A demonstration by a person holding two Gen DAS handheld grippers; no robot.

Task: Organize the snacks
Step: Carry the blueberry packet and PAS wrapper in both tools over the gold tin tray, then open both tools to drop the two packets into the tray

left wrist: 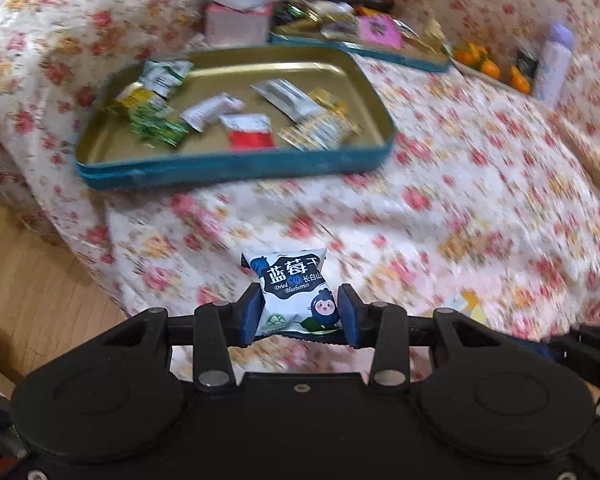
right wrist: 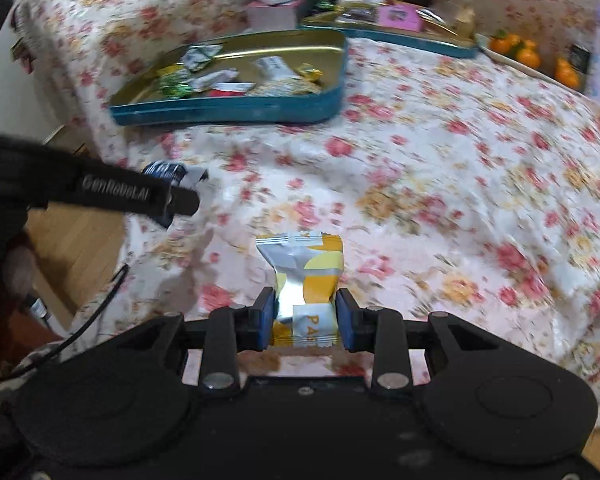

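- The left gripper (left wrist: 300, 314) is matt black plastic with finely textured round housings; its finger pads (left wrist: 252, 314) look like smooth blue rubbery plastic.
- The blueberry packet (left wrist: 294, 292) it holds is glossy printed plastic film, creased.
- The right gripper (right wrist: 305, 316) has the same matt black body; its silver-and-yellow packet (right wrist: 306, 276) is shiny foil-like film.
- The near tin tray (left wrist: 236, 166) is metal: smooth reflective gold inside, scuffed blue paint outside.
- The floral cover (left wrist: 460, 208) is soft matt cloth, wrinkled.
- The floor (left wrist: 40, 280) is light wood with a satin finish.
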